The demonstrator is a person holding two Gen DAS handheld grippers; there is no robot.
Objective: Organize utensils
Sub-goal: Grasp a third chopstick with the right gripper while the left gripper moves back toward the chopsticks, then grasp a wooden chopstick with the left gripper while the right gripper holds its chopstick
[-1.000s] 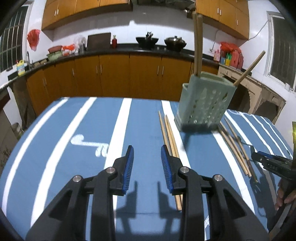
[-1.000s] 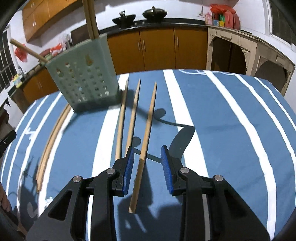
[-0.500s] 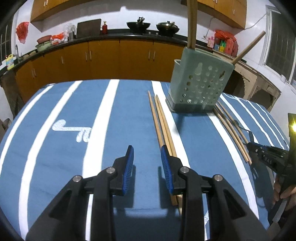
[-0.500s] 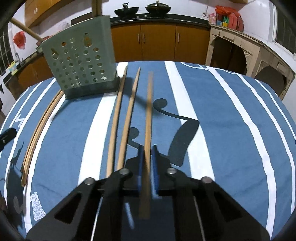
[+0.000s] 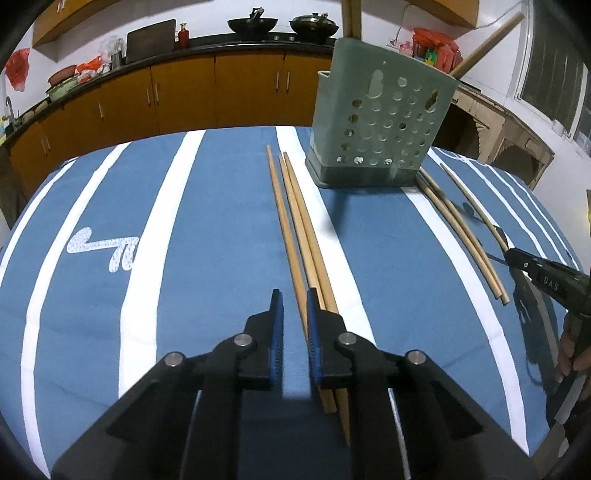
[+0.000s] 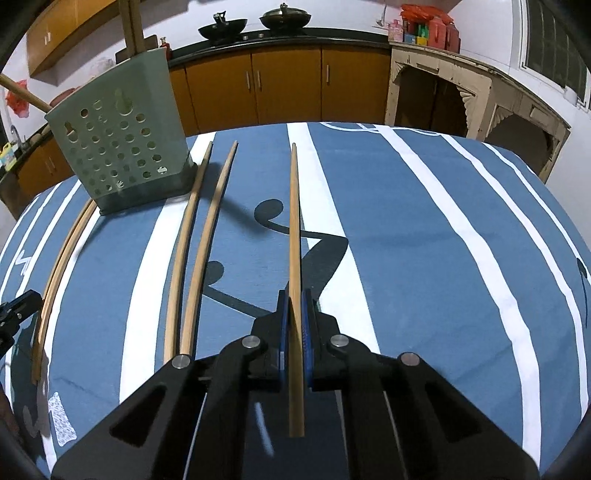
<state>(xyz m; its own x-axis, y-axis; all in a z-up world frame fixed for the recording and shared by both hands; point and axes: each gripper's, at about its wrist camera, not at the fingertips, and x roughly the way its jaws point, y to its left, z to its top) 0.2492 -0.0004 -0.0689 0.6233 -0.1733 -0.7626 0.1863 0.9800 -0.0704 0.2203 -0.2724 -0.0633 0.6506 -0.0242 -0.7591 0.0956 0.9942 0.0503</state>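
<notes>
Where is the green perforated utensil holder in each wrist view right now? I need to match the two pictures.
Left wrist: the green utensil holder stands upper right of centre, at the table's far edge, chopsticks sticking out of its top.
Right wrist: the same holder stands upper left.
Shared landmark: the two black woks on the back counter.

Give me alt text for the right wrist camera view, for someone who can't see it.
The right gripper has its jaws shut on one wooden chopstick above a blue striped tablecloth. Two more chopsticks lie left of it, beside a green perforated utensil holder.
</notes>
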